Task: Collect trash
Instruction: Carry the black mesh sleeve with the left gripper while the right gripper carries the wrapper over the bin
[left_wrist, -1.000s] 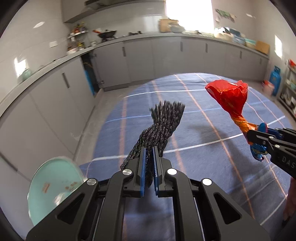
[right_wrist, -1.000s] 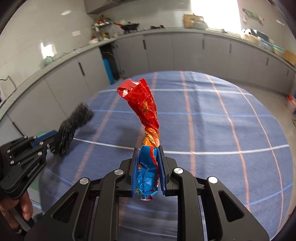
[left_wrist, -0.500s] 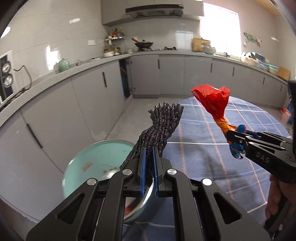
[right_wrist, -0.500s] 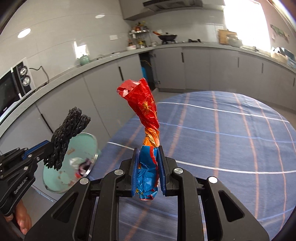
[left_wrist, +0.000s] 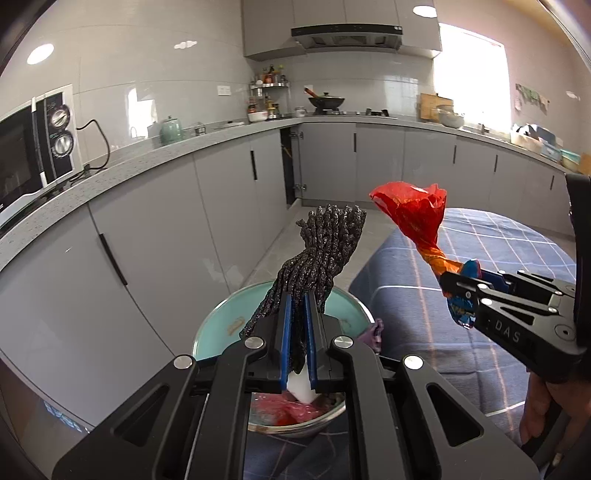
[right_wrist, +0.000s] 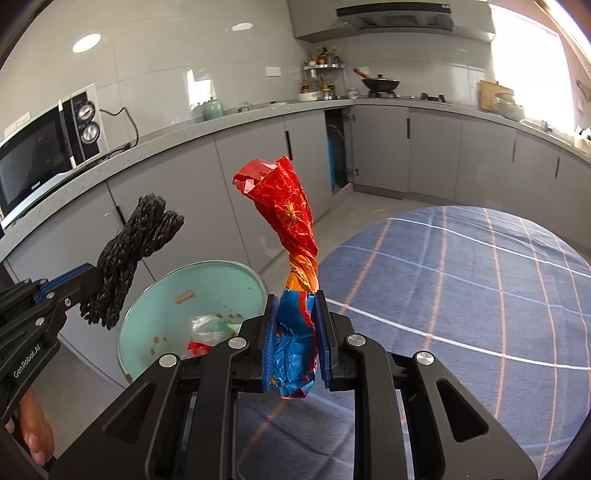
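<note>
Beyond the desk edge, the trash bowl (left_wrist: 221, 325) lies directly below the left gripper (left_wrist: 297, 325), jaws clenched on the black mesh (left_wrist: 317, 254). The right gripper (right_wrist: 295, 343), grasping the upright twisted wrapper (right_wrist: 288, 214), is held farther off.

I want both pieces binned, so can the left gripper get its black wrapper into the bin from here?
Probably yes: the left gripper holds the black wrapper above the open bin, nothing between.

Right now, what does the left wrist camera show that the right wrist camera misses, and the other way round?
Only the left wrist view shows a white scrap in the bin under the left gripper. Only the right wrist view shows a hand gripping that tool. Both share the black wrapper, the red-and-blue wrapper, the teal bin and the microwave.
</note>
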